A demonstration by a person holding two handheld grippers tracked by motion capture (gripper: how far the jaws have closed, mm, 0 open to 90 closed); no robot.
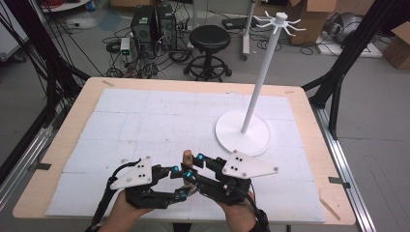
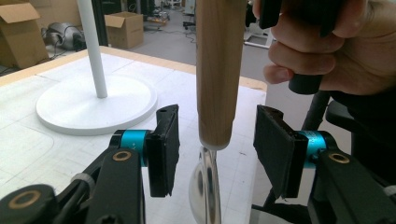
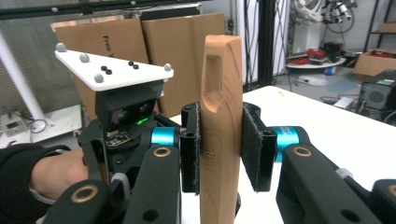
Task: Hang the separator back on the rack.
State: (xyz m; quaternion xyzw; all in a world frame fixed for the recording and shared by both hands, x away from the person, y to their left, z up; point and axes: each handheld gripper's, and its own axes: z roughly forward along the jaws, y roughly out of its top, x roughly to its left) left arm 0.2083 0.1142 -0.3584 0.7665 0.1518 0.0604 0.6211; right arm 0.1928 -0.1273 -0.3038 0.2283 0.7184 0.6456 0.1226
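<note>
Two grippers meet over the counter (image 1: pixel 300 145): the right gripper (image 3: pixel 219 149) has its fingers clenched on a wooden-handled utensil (image 3: pixel 220 116), while the left gripper (image 2: pixel 215 149) has its fingers spread around the handle's lower end.

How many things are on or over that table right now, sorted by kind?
Claws: 2, left and right
Wooden-handled utensil: 1
White hanging stand: 1
White mat: 1
Total: 5

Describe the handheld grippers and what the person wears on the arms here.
Both the left gripper and right gripper are black, with teal collars behind flat black padded jaws, brass-coloured pivot rings, and a pale three-cornered plate on top. A black cable trails from the left one. Sleeves look dark.
</note>
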